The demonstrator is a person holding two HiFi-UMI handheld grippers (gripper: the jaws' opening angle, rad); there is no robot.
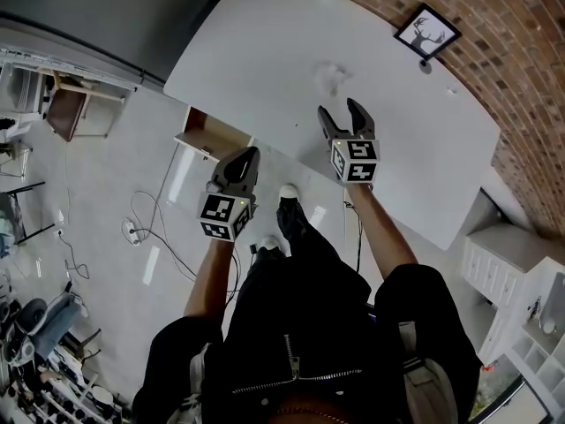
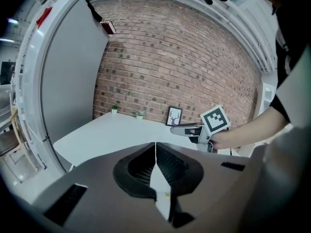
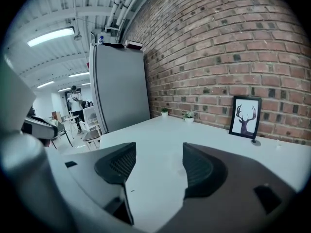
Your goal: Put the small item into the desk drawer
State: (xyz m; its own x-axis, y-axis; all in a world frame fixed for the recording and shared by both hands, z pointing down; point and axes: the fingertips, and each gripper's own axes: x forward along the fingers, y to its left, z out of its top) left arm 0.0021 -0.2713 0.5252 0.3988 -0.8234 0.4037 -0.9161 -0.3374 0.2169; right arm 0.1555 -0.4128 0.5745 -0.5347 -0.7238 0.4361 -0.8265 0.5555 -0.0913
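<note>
1. Left tongs (image 1: 249, 155) are pressed together, empty, hovering beside the drawer (image 1: 210, 136), which already looks pulled out.
2. Pale small item (image 1: 333, 76) lies on the white counter (image 1: 265, 42), ungrasped.
3. Right tongs (image 1: 341, 109) gape wide just short of it; pickup and drop-off remain.

desk (image 1: 265, 42): white | wall (image 3: 233, 42): red brick | framed picture (image 3: 245, 116): black deer silhouette — white ground | cabinet (image 3: 119, 86): grey

White desk (image 1: 265, 42), small item (image 1: 334, 76), deer picture (image 1: 427, 34)
</note>
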